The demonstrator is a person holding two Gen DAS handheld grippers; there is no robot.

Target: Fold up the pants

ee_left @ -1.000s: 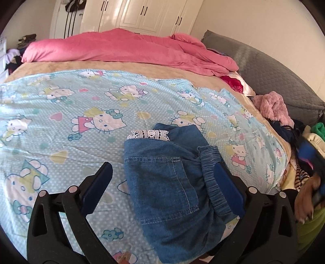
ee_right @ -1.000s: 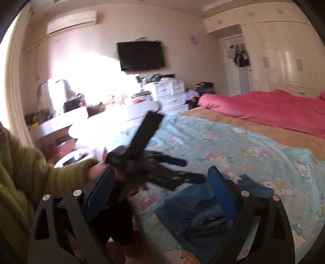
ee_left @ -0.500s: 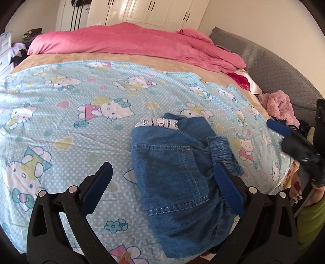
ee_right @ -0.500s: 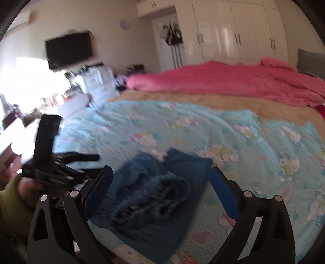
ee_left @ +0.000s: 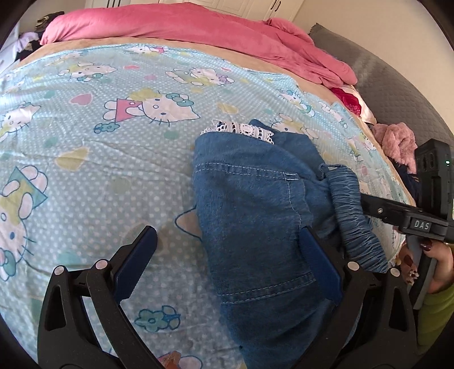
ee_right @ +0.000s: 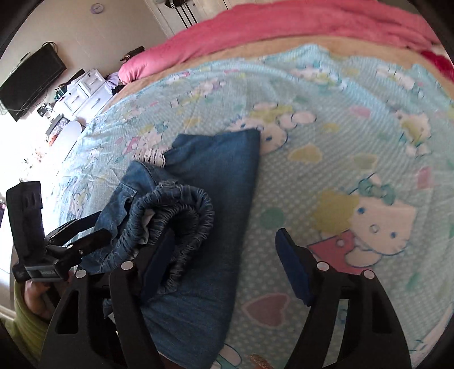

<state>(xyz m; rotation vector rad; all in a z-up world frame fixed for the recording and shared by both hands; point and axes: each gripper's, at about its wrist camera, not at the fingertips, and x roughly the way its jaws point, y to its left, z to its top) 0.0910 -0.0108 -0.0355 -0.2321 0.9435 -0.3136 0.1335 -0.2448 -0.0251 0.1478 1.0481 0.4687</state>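
Folded blue denim pants lie on the cartoon-cat bed sheet, white lace trim showing at the far end. The elastic waistband bunches along the right side. My left gripper is open just above the cloth, its right finger over the denim and its left over bare sheet. In the right wrist view my right gripper is open and closing. Its left finger is tucked into the curled waistband, and the pants' edge lies between the jaws, unpressed.
A pink duvet is heaped along the far side of the bed. A grey quilted headboard and a pink fluffy garment sit at the right. A television and white drawers stand beyond the bed. The pants lie near the bed's front edge.
My right gripper swung down from facing the room onto the waistband, and its jaws narrowed. My left gripper sank closer to the pants. The pants did not move.
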